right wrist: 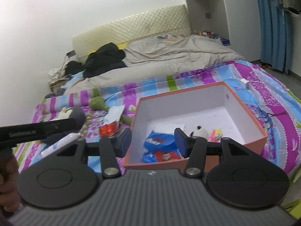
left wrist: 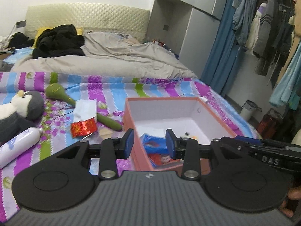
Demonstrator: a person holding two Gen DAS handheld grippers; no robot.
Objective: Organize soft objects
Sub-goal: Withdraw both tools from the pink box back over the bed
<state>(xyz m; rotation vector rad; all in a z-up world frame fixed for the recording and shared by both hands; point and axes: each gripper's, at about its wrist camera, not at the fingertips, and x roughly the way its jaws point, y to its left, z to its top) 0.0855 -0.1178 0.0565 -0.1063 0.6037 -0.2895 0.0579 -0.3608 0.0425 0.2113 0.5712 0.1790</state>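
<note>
An open orange box (left wrist: 129, 116) (right wrist: 250, 111) with a white inside sits on the striped bedspread. It holds blue snack packets (left wrist: 156, 143) (right wrist: 160, 143), a small panda plush (right wrist: 199, 131) and a small colourful toy (right wrist: 216, 134). On the bed left of the box lie a penguin plush (left wrist: 24, 107) (right wrist: 75, 114), a green plush (left wrist: 60, 94) (right wrist: 98, 102), a red-and-white packet (left wrist: 84, 120) (right wrist: 111, 122) and a white bottle (left wrist: 17, 146) (right wrist: 60, 144). My left gripper (left wrist: 150, 144) is open and empty over the box's near left corner. My right gripper (right wrist: 152, 142) is open and empty over the box's near edge.
A grey duvet (left wrist: 116, 60) and black clothes (left wrist: 60, 41) cover the far half of the bed. A white charger with cable (right wrist: 246, 83) lies right of the box. A wardrobe, blue curtain (left wrist: 222, 52) and hanging clothes (left wrist: 269, 30) stand at the right, with a bin (left wrist: 249, 110) on the floor.
</note>
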